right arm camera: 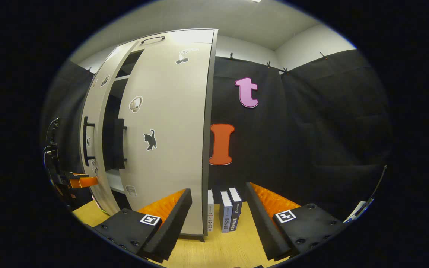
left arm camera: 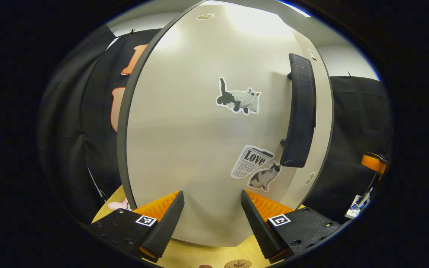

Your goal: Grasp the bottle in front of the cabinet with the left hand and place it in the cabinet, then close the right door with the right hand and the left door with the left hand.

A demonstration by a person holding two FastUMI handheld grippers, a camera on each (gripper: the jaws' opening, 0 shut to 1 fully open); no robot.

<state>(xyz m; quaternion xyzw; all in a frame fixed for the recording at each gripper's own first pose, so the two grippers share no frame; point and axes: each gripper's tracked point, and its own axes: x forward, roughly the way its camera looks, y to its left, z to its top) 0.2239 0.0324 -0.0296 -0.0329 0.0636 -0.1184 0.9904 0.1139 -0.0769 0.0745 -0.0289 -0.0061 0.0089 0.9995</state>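
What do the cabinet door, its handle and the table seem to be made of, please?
Door: probably laminated board, matt pale beige with a dark edge band and a soft glare from the light above. Handle: a dark, matt bar on two posts, perhaps plastic or painted metal; I cannot tell which. Table: light wood or wood-look laminate, with faint grain lines.

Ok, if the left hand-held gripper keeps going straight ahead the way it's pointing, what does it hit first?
The left hand-held gripper, fingers open, points at the left door's flat front, left of its dark handle. It would likely meet that panel first; the gap is unclear.
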